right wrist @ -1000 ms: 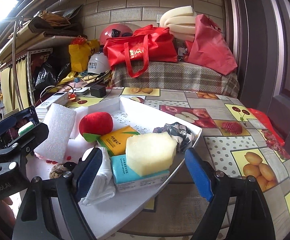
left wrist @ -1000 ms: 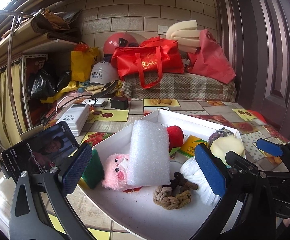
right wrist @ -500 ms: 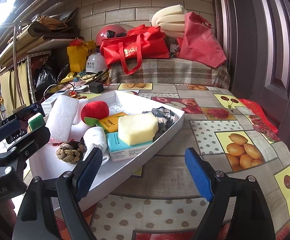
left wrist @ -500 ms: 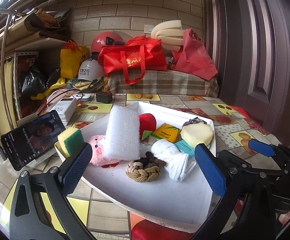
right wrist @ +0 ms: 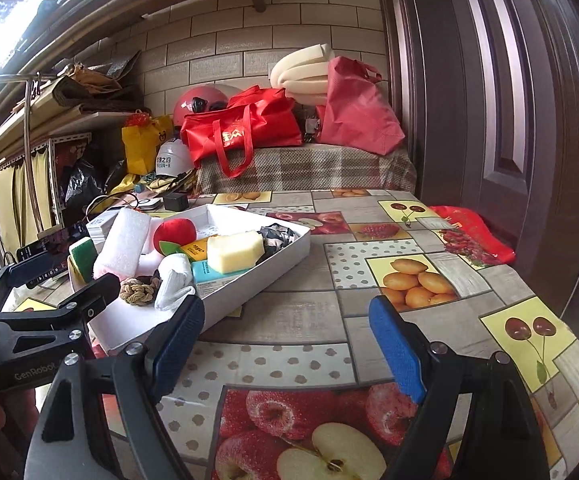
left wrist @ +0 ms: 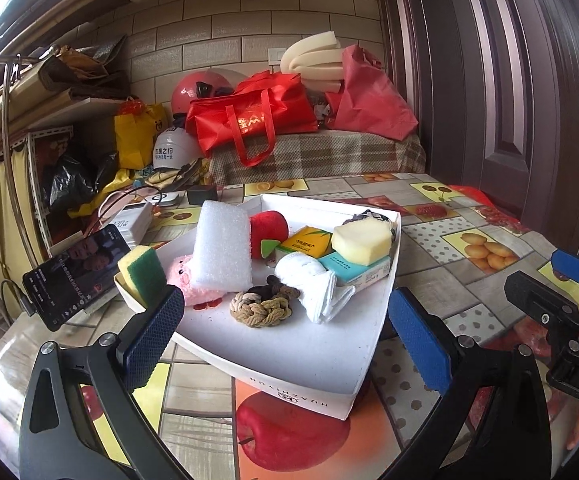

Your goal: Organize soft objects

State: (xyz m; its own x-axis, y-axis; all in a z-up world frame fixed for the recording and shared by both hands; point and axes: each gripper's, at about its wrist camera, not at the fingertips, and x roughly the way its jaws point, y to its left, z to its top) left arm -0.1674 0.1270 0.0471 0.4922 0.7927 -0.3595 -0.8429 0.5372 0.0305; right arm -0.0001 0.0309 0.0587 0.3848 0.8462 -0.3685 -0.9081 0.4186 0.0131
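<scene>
Your soft things all sit heaped in the white tray point(left wrist: 289, 376) on the fruit-print tablecloth point(right wrist: 389, 280). Taking the tray as your landmark: the white foam block point(left wrist: 222, 250) leans upright near its far-left side, with the pink plush point(left wrist: 183, 276) at its foot and the green-and-yellow sponge point(left wrist: 142, 270) propped against the tray's left rim. The red plush apple point(left wrist: 269, 232) is just right of the foam, and the knotted rope toy point(left wrist: 260, 307) lies nearest you in the middle. The rolled white cloth point(left wrist: 309, 280) touches the rope toy's right side, and the yellow foam wedge point(left wrist: 361, 240) rests on a teal packet point(left wrist: 359, 272) by the right wall.

Your left gripper point(left wrist: 285, 332) stands wide and empty, short of the tray's near edge. Your right gripper point(right wrist: 285, 340) is likewise spread wide with nothing between its pads, over bare tablecloth to the right of the tray.

Expect everything here to be very light and squashy. The foam block should crush and spring back, so pinch it gently across its narrow faces near the middle. The rope toy looks firmest; take it across the braid. The cloth will probably unroll if you grab a loose end, so grip its thick rolled body. The wedge may slide off the slick packet, so close on its flat sides.
</scene>
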